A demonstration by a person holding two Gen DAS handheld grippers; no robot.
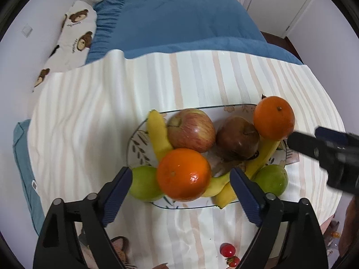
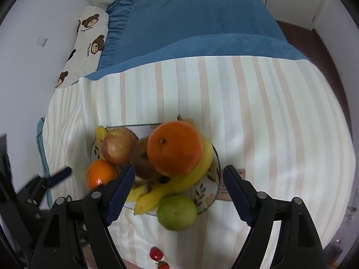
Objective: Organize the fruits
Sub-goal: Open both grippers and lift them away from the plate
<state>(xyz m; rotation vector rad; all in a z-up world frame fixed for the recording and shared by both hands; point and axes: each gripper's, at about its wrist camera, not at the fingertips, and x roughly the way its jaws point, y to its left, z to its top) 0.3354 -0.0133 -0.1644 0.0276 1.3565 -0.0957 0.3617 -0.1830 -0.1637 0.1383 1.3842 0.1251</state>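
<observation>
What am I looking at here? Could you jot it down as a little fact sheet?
Setting: striped cloth beside a blue blanket
Plate: two oranges, two apples, bananas, two green fruits
Off the plate: small red fruits
Left gripper: open, above the near orange
Right gripper: open, holding nothing

A home bedroom: blue-quilted bed (image 1: 170,22), teddy-bear pillow (image 1: 71,38), white closet doors (image 1: 289,2)
</observation>
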